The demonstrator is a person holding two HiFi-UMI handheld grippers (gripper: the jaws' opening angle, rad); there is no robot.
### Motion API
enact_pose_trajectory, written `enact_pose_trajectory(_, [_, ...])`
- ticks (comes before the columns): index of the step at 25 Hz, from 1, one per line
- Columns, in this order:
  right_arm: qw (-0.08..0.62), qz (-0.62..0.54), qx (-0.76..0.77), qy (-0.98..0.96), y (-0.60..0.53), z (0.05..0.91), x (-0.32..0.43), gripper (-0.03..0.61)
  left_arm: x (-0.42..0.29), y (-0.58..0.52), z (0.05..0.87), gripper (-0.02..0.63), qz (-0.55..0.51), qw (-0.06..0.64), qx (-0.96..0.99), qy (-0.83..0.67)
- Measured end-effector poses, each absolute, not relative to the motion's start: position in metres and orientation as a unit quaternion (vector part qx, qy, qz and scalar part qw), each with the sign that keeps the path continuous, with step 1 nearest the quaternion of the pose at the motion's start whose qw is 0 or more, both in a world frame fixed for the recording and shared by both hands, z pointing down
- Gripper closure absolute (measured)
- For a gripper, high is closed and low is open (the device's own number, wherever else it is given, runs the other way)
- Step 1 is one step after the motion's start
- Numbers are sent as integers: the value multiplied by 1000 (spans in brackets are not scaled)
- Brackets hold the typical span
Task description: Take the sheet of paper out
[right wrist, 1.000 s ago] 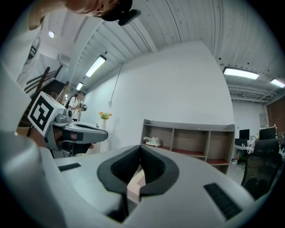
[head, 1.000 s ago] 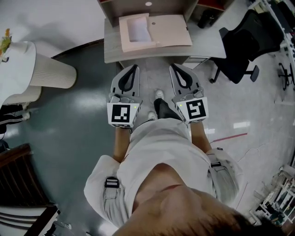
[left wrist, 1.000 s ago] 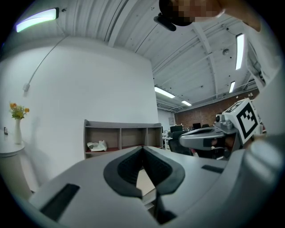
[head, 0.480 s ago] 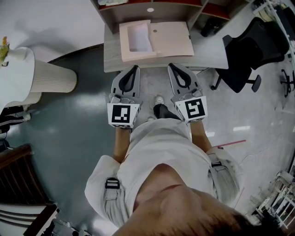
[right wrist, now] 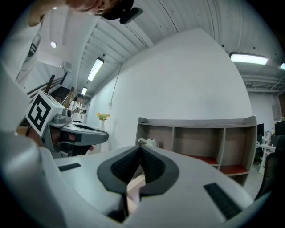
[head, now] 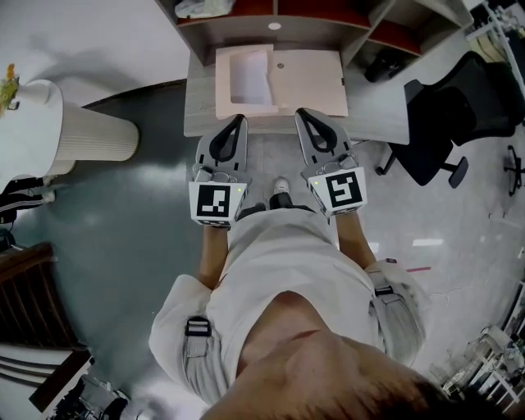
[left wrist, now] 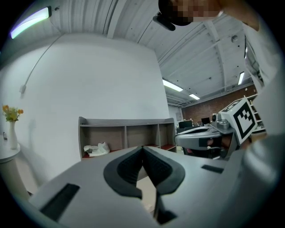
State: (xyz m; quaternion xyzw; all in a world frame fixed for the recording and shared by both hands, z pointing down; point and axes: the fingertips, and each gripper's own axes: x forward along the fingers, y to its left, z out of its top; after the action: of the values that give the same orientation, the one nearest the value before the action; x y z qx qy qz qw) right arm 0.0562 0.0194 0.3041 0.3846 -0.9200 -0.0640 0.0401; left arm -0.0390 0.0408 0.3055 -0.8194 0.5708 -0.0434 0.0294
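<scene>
A pale pink folder [head: 310, 80] lies on the grey desk [head: 199, 115], with its left part [head: 244, 79] opened up and a white sheet [head: 251, 79] showing inside. My left gripper [head: 239, 120] is shut and empty, its tips at the desk's near edge below the folder. My right gripper [head: 302, 113] is shut and empty too, its tips just short of the folder's near edge. In the left gripper view the jaws [left wrist: 143, 147] meet at the tips; in the right gripper view the jaws [right wrist: 140, 147] meet likewise, with a strip of the folder [right wrist: 135, 186] below them.
A shelf unit [head: 271, 18] with open compartments stands at the desk's back; a white bag [head: 199, 7] lies in its left compartment. A black office chair [head: 459, 107] stands to the right, a white round table [head: 31, 123] with a ribbed base to the left.
The person has walked toward the desk. Both grippers moved forward with them and their tips now reach the desk's near edge. Both jaws stayed shut.
</scene>
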Motion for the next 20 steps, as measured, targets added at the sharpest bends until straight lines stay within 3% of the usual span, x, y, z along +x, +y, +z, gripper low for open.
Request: enact_pose_trajectory(20, [45, -34, 399, -915, -79, 324, 48, 558, -58, -60, 324, 598, -57, 22, -822, 567])
